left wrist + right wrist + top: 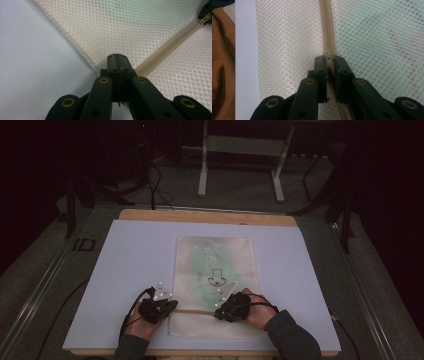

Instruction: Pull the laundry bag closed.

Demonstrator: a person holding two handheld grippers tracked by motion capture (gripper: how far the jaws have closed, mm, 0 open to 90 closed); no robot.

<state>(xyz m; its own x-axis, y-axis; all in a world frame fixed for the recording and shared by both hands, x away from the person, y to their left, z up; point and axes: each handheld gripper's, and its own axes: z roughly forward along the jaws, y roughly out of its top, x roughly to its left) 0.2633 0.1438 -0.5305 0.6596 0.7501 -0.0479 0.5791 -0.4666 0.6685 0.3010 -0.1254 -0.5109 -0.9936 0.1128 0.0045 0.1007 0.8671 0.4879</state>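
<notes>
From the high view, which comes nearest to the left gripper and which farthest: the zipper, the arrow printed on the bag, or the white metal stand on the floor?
From the left gripper:
1. Zipper, just to its right, across the mesh bag.
2. Printed arrow, farther up mid-bag.
3. White stand, on the floor beyond the table.

Mesh bag [215, 270] lies on mat [125, 270], zipper [192, 311] near front edge
</notes>
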